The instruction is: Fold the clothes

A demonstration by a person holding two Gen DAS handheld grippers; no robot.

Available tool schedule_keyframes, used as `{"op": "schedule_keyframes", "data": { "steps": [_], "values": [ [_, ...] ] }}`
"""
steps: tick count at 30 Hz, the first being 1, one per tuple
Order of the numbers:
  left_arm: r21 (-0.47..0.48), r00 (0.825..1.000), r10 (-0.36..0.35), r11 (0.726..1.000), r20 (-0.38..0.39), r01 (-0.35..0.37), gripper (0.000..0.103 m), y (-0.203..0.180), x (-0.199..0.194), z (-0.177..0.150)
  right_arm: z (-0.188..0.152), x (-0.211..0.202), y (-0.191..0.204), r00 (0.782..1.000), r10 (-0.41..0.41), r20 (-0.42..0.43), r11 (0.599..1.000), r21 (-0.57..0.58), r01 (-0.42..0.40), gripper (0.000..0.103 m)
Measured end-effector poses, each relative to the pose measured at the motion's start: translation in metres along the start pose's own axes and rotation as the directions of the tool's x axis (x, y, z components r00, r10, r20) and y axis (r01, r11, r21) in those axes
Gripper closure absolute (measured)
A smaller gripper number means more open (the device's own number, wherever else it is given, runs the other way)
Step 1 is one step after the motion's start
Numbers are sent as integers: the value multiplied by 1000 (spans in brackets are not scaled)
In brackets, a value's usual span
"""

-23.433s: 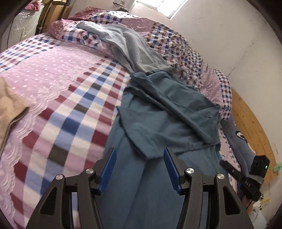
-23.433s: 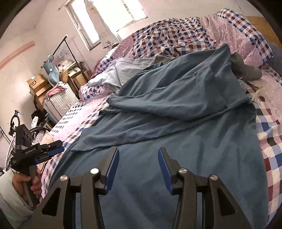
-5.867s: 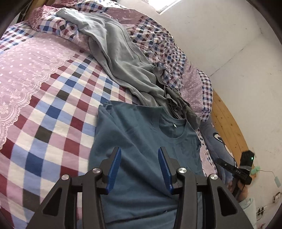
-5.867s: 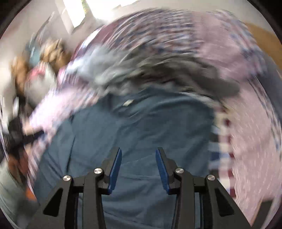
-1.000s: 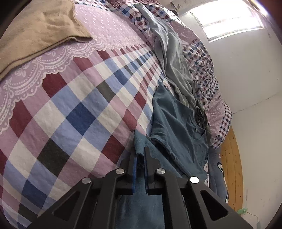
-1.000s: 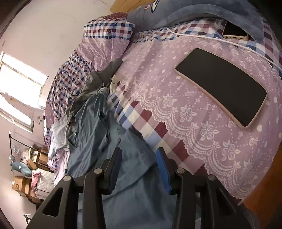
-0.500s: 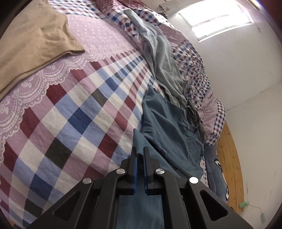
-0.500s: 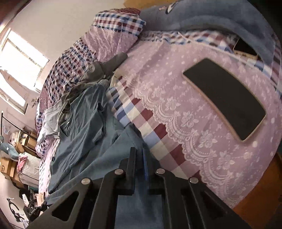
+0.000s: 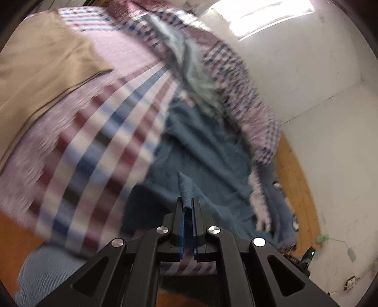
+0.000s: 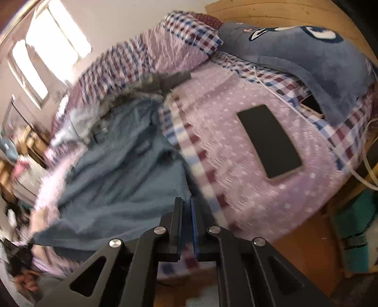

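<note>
Left wrist view: blurred with motion, but the main things can be made out.
Left gripper (image 9: 187, 205): jaws pressed together on a raised fold of the blue T-shirt (image 9: 203, 151), which stands up between the blue pads.
Blue T-shirt, left view: spread over the checked bedsheet (image 9: 99, 146), running away from the gripper toward the far side of the bed, its near edge lifted.
Tan cloth (image 9: 40, 68): lying flat on the sheet at the upper left, well apart from the T-shirt.
Grey garment (image 9: 189, 70): stretched along the bed beyond the T-shirt, beside the checked quilt (image 9: 238, 78).
Right wrist view: sharper on the right, smeared on the left.
Right gripper (image 10: 186, 210): jaws nearly closed on the edge of the blue T-shirt (image 10: 122, 170); the cloth runs in between the pads.
Blue T-shirt, right view: lying across the bed to the left of the gripper, rumpled near its far end.
Black tablet (image 10: 269, 141): flat on the pink dotted, lace-edged part of the bedsheet (image 10: 212, 122), to the right of the T-shirt and apart from it.
Blue plush pillow (image 10: 302, 52): at the upper right against the wooden headboard (image 10: 259, 11).
White cable (image 10: 283, 94): trailing over the sheet beside the pillow.
</note>
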State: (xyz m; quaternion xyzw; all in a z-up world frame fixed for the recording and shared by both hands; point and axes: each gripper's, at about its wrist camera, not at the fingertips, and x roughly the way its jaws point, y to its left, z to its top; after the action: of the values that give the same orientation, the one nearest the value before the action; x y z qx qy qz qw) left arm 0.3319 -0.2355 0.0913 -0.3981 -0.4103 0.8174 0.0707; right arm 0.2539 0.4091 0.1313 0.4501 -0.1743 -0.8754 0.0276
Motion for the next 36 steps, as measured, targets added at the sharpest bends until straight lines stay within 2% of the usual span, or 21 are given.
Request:
{"op": "schedule_keyframes", "data": {
  "steps": [3,4,7,8,9,10,11,12,13,15,17,21,22,23,24,27,31,34,36],
  "values": [
    [-26,994,92,995,-54,-93,99,11,3,-6,-9,17,-8,994,-61,-85,998,-18,60,96],
    [-25,989,133,991,-68,-135,99,13,5,-7,-11,24,-11,991,-68,-116,998,-12,67,95],
    [-14,978,191,981,-87,-193,97,14,6,-9,-12,36,-15,981,-76,-176,997,-3,76,94],
    [-5,975,203,979,-95,-204,93,14,5,-11,-12,37,-14,980,-83,-180,997,-9,83,91],
    [-2,973,210,977,-97,-211,90,15,3,-12,-12,36,-13,980,-93,-176,996,-16,91,84],
    [-5,973,211,977,-92,-212,80,17,1,-13,-12,35,-11,980,-103,-171,995,-23,100,78],
    [-7,974,211,977,-86,-213,64,18,-2,-14,-12,34,-10,980,-112,-166,994,-30,109,65],
    [-13,977,203,979,-71,-205,56,19,-4,-14,-11,33,-9,982,-112,-154,994,-26,109,57],
    [-18,979,196,980,-56,-197,44,20,-7,-13,-10,32,-8,984,-111,-141,994,-22,109,57],
    [-18,983,183,983,-25,-184,43,20,-9,-7,-8,30,-3,988,-104,-115,995,-19,103,57],
    [-8,988,152,988,3,-152,43,17,-10,-2,-5,27,4,994,-77,-80,997,-14,76,57],
    [14,996,81,997,39,-82,42,-1,9,7,2,27,17,999,33,-13,999,14,-33,57],
    [20,997,65,998,44,-66,38,-6,15,8,5,30,21,998,67,1,998,19,-67,57],
    [28,998,52,998,46,-53,30,-11,23,10,9,33,25,995,101,15,995,23,-102,57],
    [44,998,36,998,47,-38,29,-18,34,11,14,38,29,991,133,21,991,25,-134,57],
    [109,999,-10,994,38,6,28,-46,69,16,34,59,40,962,268,58,961,54,-271,57],
    [226,997,-66,972,33,57,27,-88,115,21,63,107,38,893,438,101,863,229,-450,57],
    [309,994,-99,948,57,76,23,-111,140,26,77,146,39,864,493,103,802,331,-498,57],
    [338,991,-122,936,62,94,22,-119,159,30,83,163,44,883,463,79,819,342,-460,57]
  ]
}}
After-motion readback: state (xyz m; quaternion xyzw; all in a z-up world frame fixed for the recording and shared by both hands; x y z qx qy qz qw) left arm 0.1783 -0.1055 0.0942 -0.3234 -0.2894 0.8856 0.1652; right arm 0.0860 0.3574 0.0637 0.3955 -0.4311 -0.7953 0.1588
